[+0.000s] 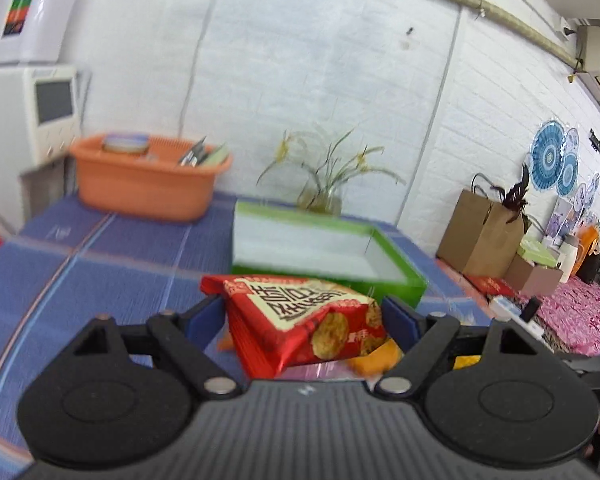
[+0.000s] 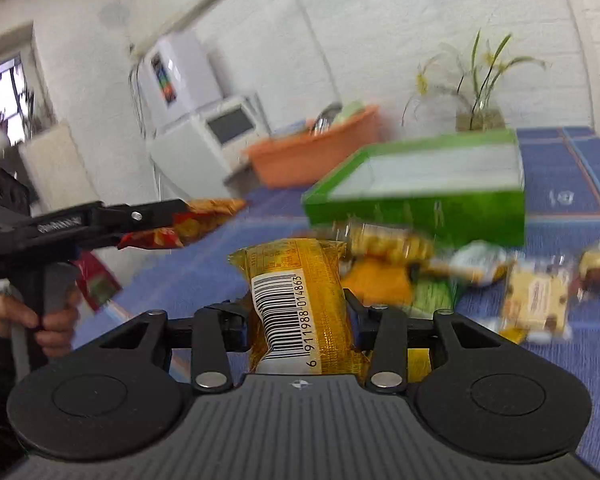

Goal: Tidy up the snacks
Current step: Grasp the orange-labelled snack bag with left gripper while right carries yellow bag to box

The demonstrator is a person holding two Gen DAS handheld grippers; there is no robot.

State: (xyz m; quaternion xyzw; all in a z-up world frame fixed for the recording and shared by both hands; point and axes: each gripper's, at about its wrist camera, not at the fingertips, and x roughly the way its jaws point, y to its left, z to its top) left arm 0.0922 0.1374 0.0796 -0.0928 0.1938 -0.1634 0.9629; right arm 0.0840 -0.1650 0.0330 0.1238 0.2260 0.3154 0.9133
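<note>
My left gripper [image 1: 304, 316] is shut on a red snack packet [image 1: 300, 320] and holds it above the blue tablecloth, just in front of the green box [image 1: 332, 276]. The same packet [image 2: 187, 224] shows at the left of the right wrist view. My right gripper [image 2: 295, 312] is shut on a yellow snack packet [image 2: 295, 300] with a barcode, held above the table. The green box [image 2: 420, 204] stands ahead of it, white inside, with nothing visible in it. Several loose snack packets [image 2: 536, 300] lie in front of the box.
An orange basin [image 1: 147, 176] with items stands at the back left of the table. A plant in a glass vase [image 1: 324, 196] stands behind the box. Brown paper bags [image 1: 480, 232] and clutter sit on a side surface to the right. The table edge runs at the left.
</note>
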